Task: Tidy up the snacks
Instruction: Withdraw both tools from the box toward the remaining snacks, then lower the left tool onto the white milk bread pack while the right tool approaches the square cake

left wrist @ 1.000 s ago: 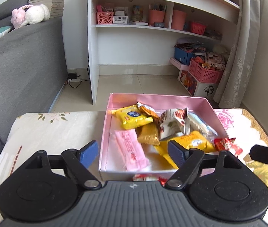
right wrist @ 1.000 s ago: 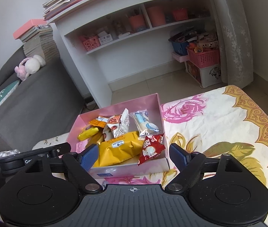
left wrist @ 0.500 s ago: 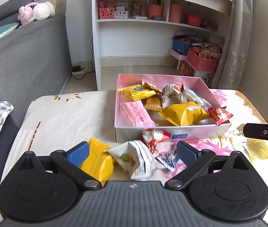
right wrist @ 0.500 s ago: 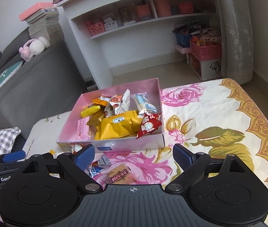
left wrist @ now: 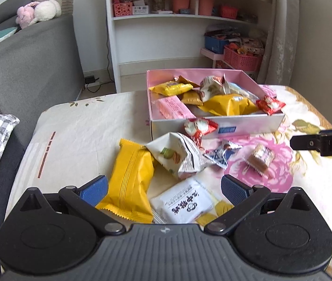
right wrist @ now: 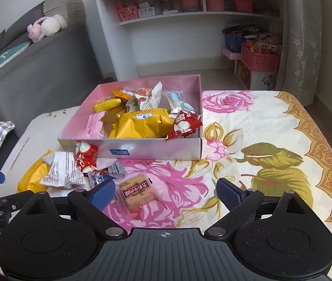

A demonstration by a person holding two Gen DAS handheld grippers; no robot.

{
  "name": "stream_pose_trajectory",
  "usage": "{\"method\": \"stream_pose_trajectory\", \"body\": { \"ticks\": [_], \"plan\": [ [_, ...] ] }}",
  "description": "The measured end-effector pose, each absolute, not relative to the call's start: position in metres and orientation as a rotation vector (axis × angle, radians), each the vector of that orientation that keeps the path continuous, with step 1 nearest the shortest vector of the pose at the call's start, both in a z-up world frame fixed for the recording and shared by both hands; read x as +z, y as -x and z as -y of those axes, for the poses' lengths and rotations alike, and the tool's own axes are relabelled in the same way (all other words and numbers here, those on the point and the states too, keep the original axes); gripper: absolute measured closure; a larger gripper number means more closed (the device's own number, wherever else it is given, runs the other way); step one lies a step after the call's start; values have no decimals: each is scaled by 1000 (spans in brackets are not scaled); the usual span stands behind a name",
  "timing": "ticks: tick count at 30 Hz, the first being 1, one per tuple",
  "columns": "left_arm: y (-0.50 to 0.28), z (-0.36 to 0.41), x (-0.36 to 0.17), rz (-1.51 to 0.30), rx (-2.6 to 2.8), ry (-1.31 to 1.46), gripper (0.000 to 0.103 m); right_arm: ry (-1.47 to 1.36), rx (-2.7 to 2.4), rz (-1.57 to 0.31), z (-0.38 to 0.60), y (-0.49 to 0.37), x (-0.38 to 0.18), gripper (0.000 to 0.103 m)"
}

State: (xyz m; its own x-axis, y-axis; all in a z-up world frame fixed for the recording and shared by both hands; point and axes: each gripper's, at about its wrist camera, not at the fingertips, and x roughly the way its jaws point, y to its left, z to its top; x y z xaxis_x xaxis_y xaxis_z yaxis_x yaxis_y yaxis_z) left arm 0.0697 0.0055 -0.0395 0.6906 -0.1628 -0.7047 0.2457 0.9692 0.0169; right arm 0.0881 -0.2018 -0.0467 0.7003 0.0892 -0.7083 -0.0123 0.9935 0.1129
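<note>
Both claws hang nose-down over the flowered tablecloth point(right wrist: 271, 117), and this is the pick-up step: loose snacks in front, the pink open-topped cardboard box point(left wrist: 255, 125) at twelve o'clock, already half full.

Starting at the left. The left gripper point(left wrist: 164, 186) has its blue pads spread as wide as they go and its jaws are opening a last touch, gripping nothing. The long yellow plastic cake pack point(left wrist: 130, 178) lies just inside the nine o'clock pad, and the flat white sachet with black lettering point(left wrist: 184, 202) sits near dead centre between the pads. I'd commit to one of them: centre on the yellow pack across its narrow width, because a bite taken here may catch both wrappers. Beyond them at twelve o'clock lie the crumpled white printed bag point(left wrist: 177, 157), the small red-and-white packet point(left wrist: 198, 126) leaning on the box wall, and a little blue-and-white candy point(left wrist: 222, 154).

Now the right gripper point(right wrist: 164, 192): jaws opening, wide already, nothing in them. The square clear-wrapped brown biscuit point(right wrist: 136, 190) lies between the pads, crowding the nine o'clock one. Slide a shade toward nine o'clock, come down flat and squeeze gently; that biscuit looks crushable. Then carry it to the box's three o'clock side, where floor shows.
</note>
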Motion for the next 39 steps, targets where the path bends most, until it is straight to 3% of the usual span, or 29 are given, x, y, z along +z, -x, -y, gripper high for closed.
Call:
{"method": "stream_pose_trajectory", "body": {
  "ticks": [10, 17, 21, 33, 39],
  "plan": [
    [-65, 0, -67, -791, -490, -308, 6, 10, 98, -785, 194, -92, -75, 8],
    [-79, -2, -72, -788, -537, -299, 7, 44, 163, -826, 184, -100, -93, 8],
    [-80, 4, -65, -778, -600, -307, 24, 76, 182, -848, 175, -104, -102, 8],
    [-88, 12, -86, -870, -574, -395, 24, 81, 188, -851, 163, -116, -109, 8],
    [-88, 10, -84, -911, -543, -340, 33, 78, 183, -837, 162, -120, -111, 8]
  ]
}}
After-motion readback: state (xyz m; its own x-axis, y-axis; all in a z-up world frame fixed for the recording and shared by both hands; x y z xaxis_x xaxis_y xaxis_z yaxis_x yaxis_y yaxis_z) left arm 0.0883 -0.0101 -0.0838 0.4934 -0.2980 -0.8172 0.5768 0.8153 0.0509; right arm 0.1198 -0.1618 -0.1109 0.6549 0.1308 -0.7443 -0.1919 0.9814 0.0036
